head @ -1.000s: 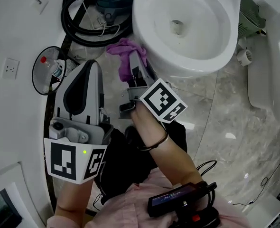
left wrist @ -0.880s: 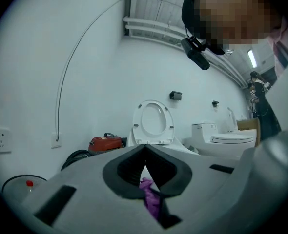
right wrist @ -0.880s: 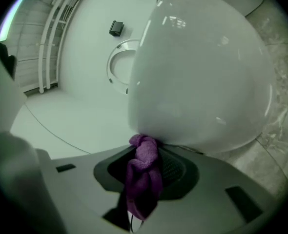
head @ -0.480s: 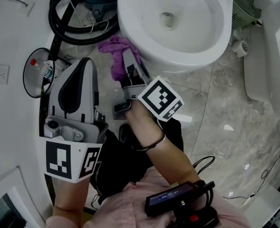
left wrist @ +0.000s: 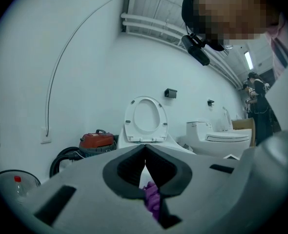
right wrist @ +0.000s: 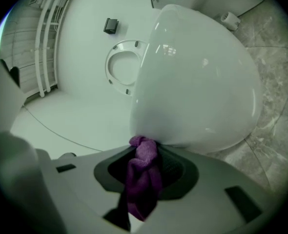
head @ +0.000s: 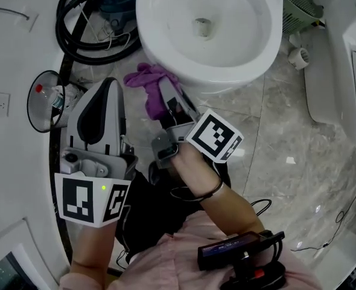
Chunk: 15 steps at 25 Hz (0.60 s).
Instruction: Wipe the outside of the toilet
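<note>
Right gripper (right wrist: 144,152) jaws narrow, pinching purple cloth (right wrist: 143,179). Cloth tip touches toilet (right wrist: 197,82) bowl outside, near-left. Cloth looks soft, light, bunchy: grip mid-fold. Bowl hard, slick. Left gripper (left wrist: 145,150) jaws together, empty.

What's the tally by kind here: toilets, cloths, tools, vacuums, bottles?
Toilets: 2, near toilet and far toilet
Purple cloth: 1
Tools: 2, left tool and right tool
Vacuum: 1
Bottle: 1
Total: 7
</note>
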Motion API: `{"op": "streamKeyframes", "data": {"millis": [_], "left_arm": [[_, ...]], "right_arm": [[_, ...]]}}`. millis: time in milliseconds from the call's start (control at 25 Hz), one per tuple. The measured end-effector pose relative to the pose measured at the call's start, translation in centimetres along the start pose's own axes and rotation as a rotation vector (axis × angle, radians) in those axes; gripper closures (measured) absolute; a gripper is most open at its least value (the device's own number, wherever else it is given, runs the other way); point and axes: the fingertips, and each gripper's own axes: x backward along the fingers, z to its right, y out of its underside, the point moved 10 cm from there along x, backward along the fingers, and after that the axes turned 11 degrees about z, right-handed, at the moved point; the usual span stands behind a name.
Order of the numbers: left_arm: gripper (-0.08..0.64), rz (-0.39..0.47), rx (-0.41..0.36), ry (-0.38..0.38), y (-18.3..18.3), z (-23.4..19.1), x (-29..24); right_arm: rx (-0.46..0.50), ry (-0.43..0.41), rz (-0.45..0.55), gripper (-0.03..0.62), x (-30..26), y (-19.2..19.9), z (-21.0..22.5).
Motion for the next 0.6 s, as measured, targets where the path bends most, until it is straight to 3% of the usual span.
{"op": "streamKeyframes", "data": {"millis": [200, 600], "left_arm": [[0.552, -0.004, -0.007, 0.014, -0.1, 2.0, -0.8], [0.552, -0.002, -0.005, 0.055, 0.7, 2.2, -1.4]], "right_arm": [[0.007, -0.049, -0.024, 0.482, 1.7, -2.5, 0.1], [0.023, 0.006, -0.026, 0.482, 4.7, -5.0, 1.3]]}}
